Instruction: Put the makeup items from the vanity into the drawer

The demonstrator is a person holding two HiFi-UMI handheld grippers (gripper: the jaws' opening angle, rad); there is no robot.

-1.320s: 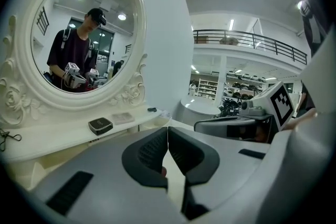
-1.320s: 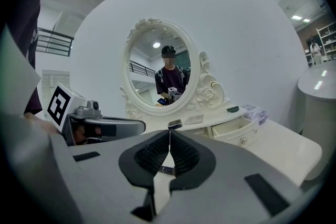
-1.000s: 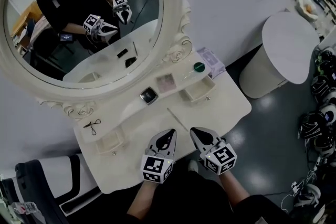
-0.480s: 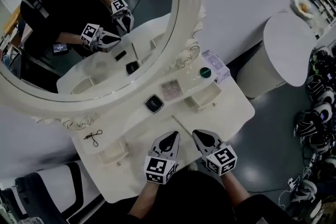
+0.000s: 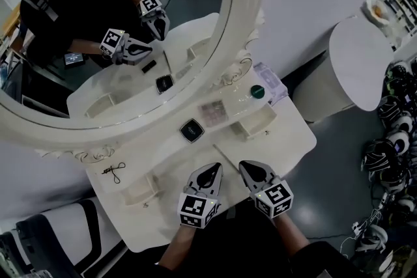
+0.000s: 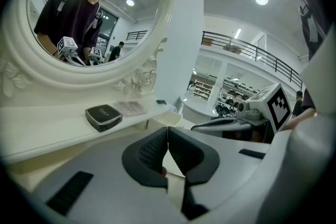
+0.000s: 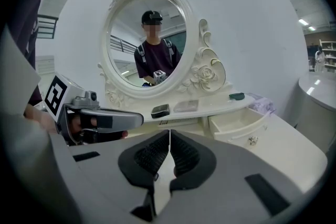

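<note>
On the vanity's raised shelf lie a black compact, a clear palette and a green round item. An eyelash curler lies at the shelf's left end, and a thin stick lies on the tabletop. Small drawers stand open at the right and the left. My left gripper and right gripper hover side by side over the front of the tabletop, both shut and empty. The left gripper view shows the compact ahead on the left. The right gripper view shows the compact and the right drawer.
A big oval mirror rises behind the shelf and reflects the person and both grippers. A clear purple box sits at the shelf's right end. A round white side table stands to the right, with gear on the floor beyond it.
Both grippers have edged a little nearer the vanity shelf, still side by side and shut. Nothing on the vanity has moved.
</note>
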